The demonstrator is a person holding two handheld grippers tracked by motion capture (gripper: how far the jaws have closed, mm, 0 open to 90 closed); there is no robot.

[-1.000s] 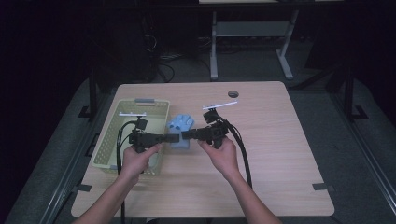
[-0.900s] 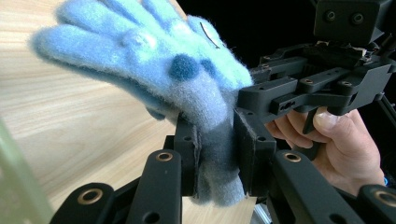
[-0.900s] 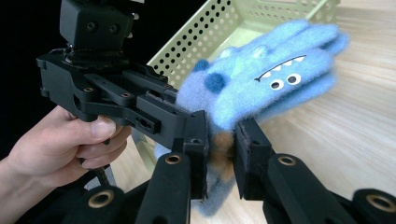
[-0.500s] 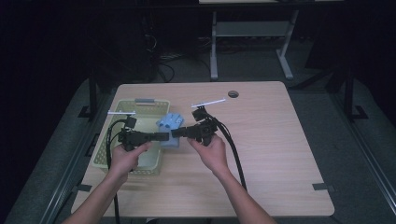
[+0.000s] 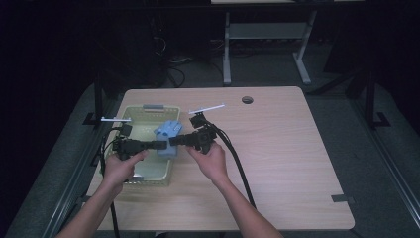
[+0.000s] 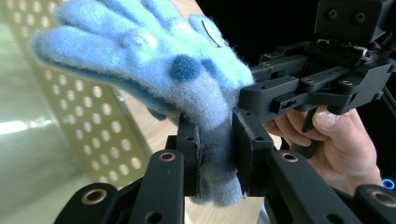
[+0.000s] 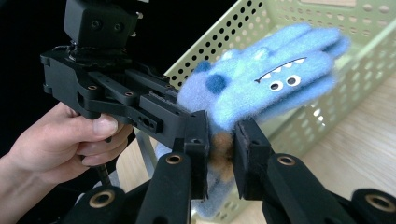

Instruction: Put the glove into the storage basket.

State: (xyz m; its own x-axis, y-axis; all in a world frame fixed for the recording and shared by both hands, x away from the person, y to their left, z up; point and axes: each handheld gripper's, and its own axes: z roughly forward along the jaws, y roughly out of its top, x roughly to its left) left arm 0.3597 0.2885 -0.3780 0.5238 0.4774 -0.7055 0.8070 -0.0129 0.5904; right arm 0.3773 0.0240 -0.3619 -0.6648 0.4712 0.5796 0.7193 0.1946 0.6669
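Both grippers are on the same blue glove [image 5: 167, 136] right now, just left of centre in the high view, held up over the right-hand rim of the pale green basket [image 5: 130, 115]. The left gripper [image 6: 215, 158] has its jaws pinched on the cuff end, which bunches grey-blue between the pads near the bottom centre of the left gripper view, with the fuzzy fingers fanning toward the upper left. The right gripper [image 7: 220, 158] is clamped on that cuff too, from the opposite side: in the right gripper view the fabric sits squeezed between its jaws at bottom centre, and the glove's printed face, teeth and two little eyes, points to the upper right, with the basket's perforated wall behind it. The left hand [image 7: 65, 140] curls round its handle at the left of that view, and the right hand [image 6: 336, 144] does the same at the right of the left gripper view. So where does that leave things? The pick-up looks done: the glove is off any surface and carried by both tools. What is left, as I read it, is the placing, since the glove hangs at the basket's edge and not down inside it, and neither gripper has let go. The rest of the wooden table [image 5: 297, 148] lies bare toward the right of the frame.
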